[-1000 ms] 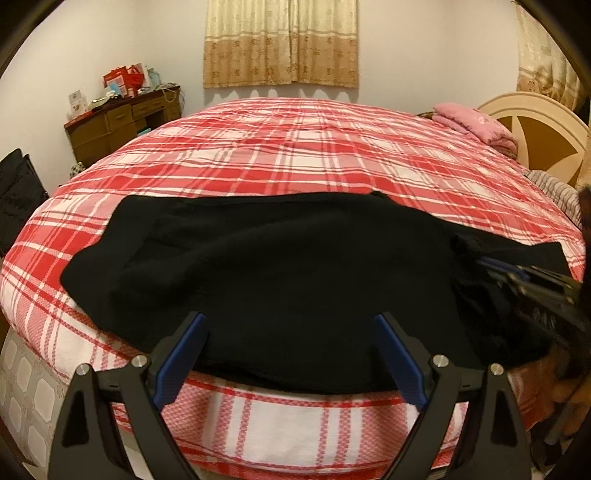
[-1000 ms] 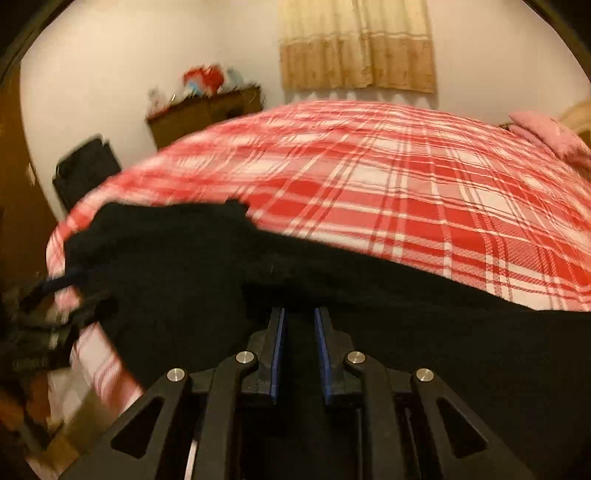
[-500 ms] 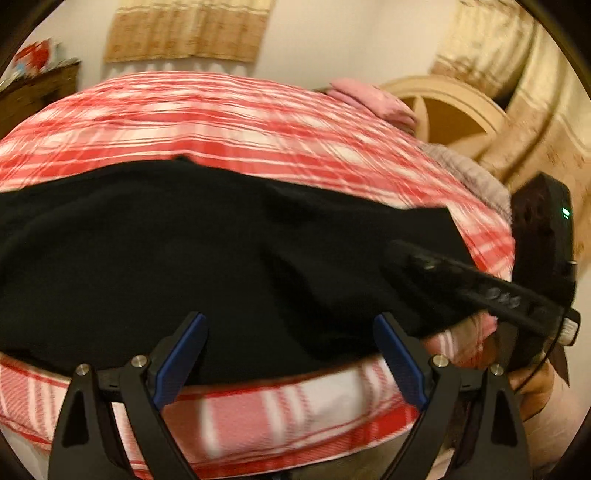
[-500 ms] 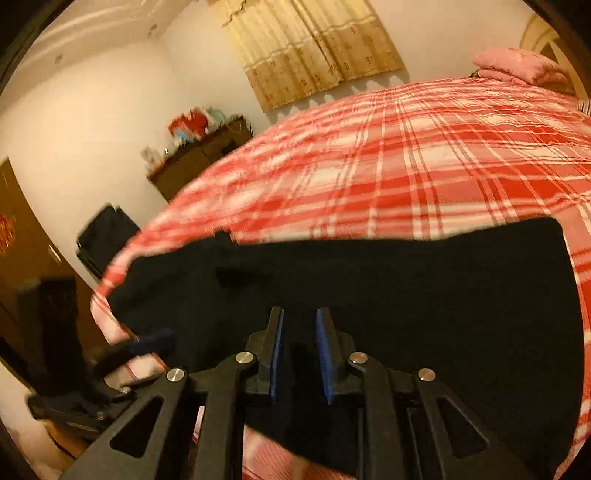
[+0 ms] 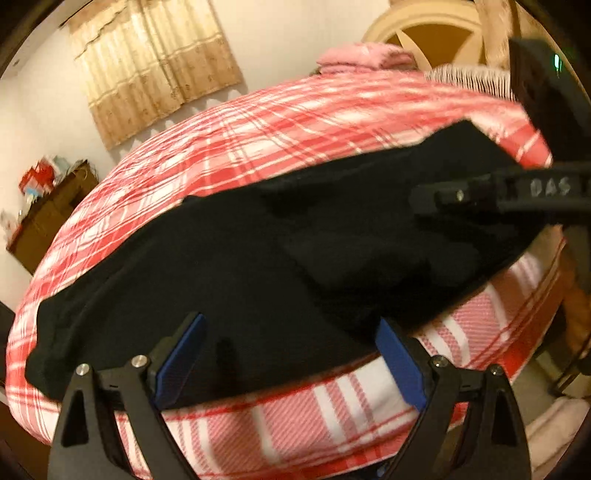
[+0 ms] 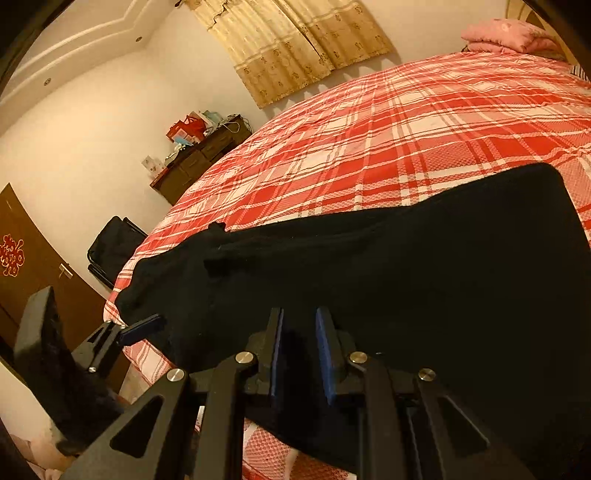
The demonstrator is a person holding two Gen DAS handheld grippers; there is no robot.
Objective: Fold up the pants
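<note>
Black pants (image 5: pixel 258 258) lie across the near side of the bed (image 5: pixel 295 147), which has a red plaid cover. My left gripper (image 5: pixel 290 325) stands wide open over the pants' near edge, its blue pads (image 5: pixel 177 354) pressing nothing. At the right of that view my right gripper (image 5: pixel 461 195) rests on the cloth. In the right wrist view my right gripper (image 6: pixel 300 332) is shut on a fold of the pants (image 6: pixel 406 277), with black cloth between its narrow pads. At the lower left there, the left gripper (image 6: pixel 144 326) shows at the bed's corner.
A folded pink blanket (image 5: pixel 362 57) lies by the cream headboard (image 5: pixel 424 33). A dark dresser (image 6: pixel 199 158) with clutter stands by the far wall under a curtain (image 6: pixel 291 44). A black bag (image 6: pixel 114 247) and a brown door (image 6: pixel 33 266) are left of the bed.
Both grippers have slid sideways along the bed's near edge and rolled, so both views are tilted. The right gripper kept its hold on the black cloth. The left gripper stayed open.
</note>
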